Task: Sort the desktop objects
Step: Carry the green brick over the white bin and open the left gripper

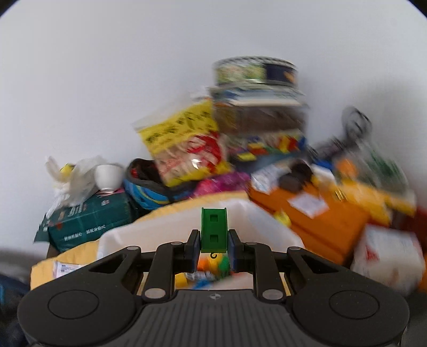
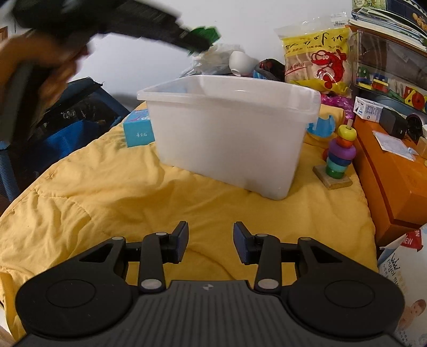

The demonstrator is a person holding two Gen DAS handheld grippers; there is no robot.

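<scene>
My left gripper (image 1: 214,248) is shut on a green plastic block (image 1: 214,229) with two square holes, held above the white plastic bin (image 1: 269,227). Several small colourful toys (image 1: 210,269) lie inside the bin, below the block. From the right wrist view the left gripper (image 2: 198,40) appears blurred, high above the bin's far left side (image 2: 229,128), with the green block (image 2: 206,33) at its tip. My right gripper (image 2: 210,243) stands open with nothing between its fingers, low over the yellow cloth (image 2: 106,192) in front of the bin.
A ring-stacking toy (image 2: 340,157) stands right of the bin, an orange box (image 2: 395,170) beyond it. A light blue box (image 2: 138,128) sits left of the bin. Behind are a yellow snack bag (image 2: 317,58), a white cup (image 2: 241,62) and stacked books (image 2: 392,24).
</scene>
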